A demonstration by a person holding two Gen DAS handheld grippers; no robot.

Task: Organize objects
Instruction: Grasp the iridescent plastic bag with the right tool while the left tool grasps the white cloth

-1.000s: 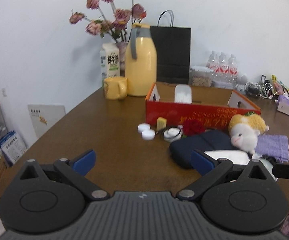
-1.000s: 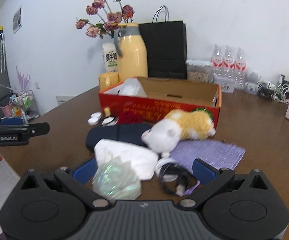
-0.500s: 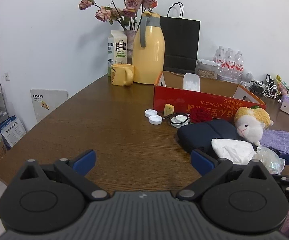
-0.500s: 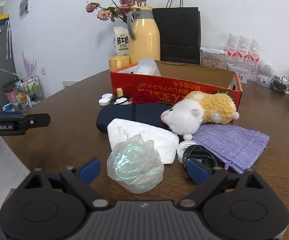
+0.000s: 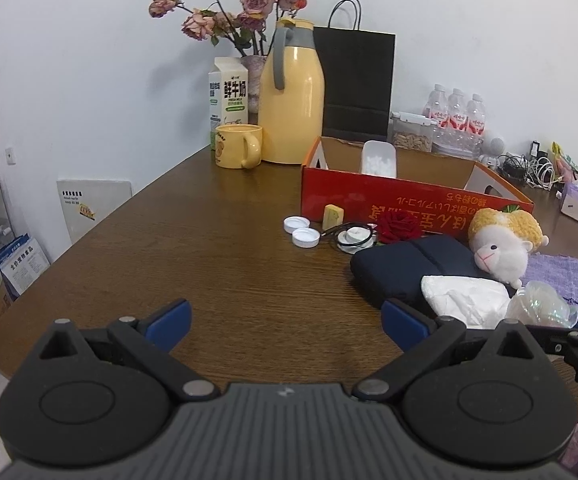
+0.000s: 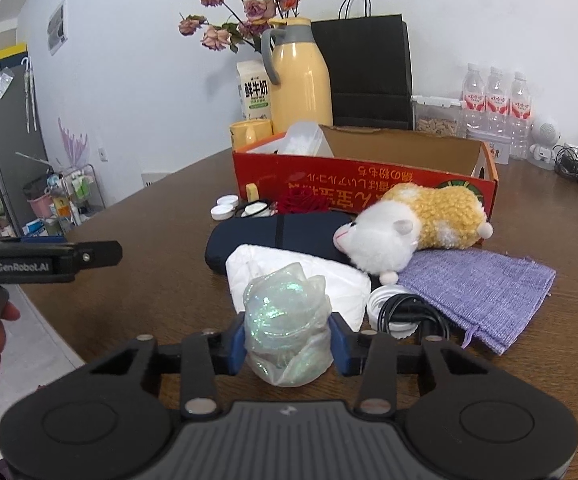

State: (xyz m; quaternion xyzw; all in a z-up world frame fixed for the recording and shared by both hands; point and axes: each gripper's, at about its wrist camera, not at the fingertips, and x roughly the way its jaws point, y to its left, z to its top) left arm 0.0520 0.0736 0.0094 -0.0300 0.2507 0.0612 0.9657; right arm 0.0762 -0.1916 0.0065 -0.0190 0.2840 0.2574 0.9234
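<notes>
- Here, at the lower centre of the right wrist view, the right gripper [image 6: 288, 344] is seen closing, its blue pads against the sides of an iridescent crumpled plastic ball [image 6: 288, 330] on the brown table [image 6: 137, 280].
- Directly behind the ball a white tissue pack [image 6: 289, 270], a navy pouch [image 6: 277, 232], a plush hamster [image 6: 413, 224] and a purple cloth [image 6: 485, 284] are crowded before the red box [image 6: 369, 190].
- Two white caps [image 5: 301, 230] are counted, and three water bottles [image 6: 495, 108].
- The left gripper [image 5: 285, 316] is held spread wide over bare table.
</notes>
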